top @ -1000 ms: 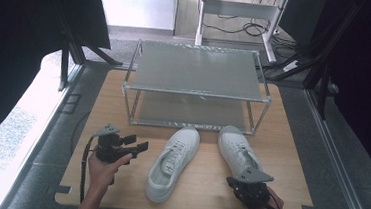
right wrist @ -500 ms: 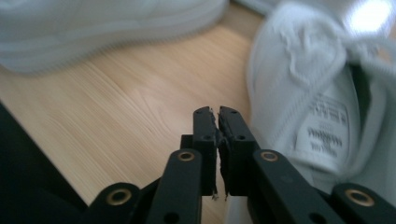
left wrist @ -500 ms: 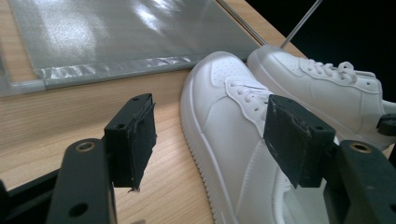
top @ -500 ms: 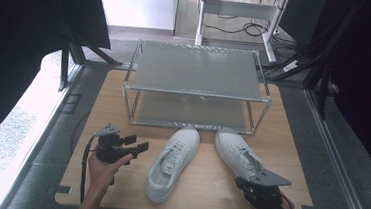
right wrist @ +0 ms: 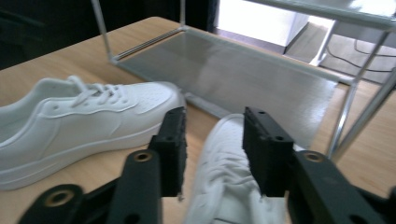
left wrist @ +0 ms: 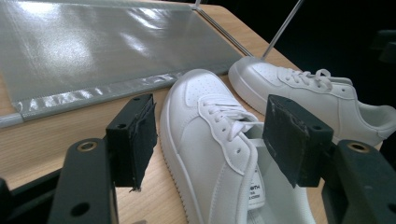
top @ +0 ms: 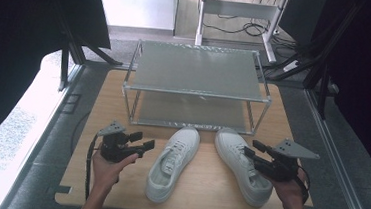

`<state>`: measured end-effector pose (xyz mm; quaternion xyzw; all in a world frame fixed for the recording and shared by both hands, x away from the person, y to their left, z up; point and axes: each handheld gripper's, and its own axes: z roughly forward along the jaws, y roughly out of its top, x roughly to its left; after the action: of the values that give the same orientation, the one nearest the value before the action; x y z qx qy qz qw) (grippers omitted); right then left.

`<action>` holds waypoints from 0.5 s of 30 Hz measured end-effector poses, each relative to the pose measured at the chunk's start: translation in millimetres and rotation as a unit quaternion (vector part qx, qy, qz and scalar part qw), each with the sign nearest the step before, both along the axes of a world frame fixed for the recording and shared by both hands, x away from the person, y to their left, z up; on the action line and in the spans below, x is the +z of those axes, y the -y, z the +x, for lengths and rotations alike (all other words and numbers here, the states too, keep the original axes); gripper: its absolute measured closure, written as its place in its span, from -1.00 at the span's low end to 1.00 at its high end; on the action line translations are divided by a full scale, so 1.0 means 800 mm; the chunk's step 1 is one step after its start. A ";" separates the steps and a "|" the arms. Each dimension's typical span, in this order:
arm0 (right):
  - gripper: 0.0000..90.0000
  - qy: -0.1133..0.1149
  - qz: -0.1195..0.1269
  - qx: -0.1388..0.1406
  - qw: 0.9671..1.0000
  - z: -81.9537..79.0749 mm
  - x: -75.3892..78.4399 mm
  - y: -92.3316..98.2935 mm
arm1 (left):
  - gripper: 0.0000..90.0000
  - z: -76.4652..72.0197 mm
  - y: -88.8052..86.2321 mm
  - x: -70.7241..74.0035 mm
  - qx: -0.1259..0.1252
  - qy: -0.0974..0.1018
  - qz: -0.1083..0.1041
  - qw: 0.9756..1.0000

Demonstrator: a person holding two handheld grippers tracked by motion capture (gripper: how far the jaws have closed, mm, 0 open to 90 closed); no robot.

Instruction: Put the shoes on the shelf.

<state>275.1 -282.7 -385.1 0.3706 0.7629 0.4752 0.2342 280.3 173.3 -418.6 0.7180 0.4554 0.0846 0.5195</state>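
I am hovering my right gripper [top: 255, 151], jaws just opening and gripping nothing, over the right white leather sneaker [top: 241, 165] on the wooden tabletop [top: 201, 191], apparently freshly released; my left gripper [top: 143, 142] is waiting open beside the left white sneaker [top: 171, 163].

Two shoes [top: 174, 164] side by side before rack [top: 194, 92].

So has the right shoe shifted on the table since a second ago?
Yes, slightly: the right shoe has turned, its heel now farther right, while its toe stays near the rack. The right tongs have just been opening, off it.
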 end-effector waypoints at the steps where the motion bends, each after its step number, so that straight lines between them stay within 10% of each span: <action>1: 0.21 -0.002 0.004 -0.010 1.000 0.002 -0.003 0.002 | -0.22 0.000 0.001 0.000 -0.003 -0.001 0.001 1.000; 15: 0.04 -0.041 0.023 -0.045 0.998 0.016 -0.035 0.038 | -0.13 -0.005 0.013 0.000 -0.007 0.000 0.029 1.000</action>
<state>288.0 -313.2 -413.3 0.4285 0.7435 0.4661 0.2155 276.5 163.0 -418.7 0.7362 0.4475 0.0941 0.4990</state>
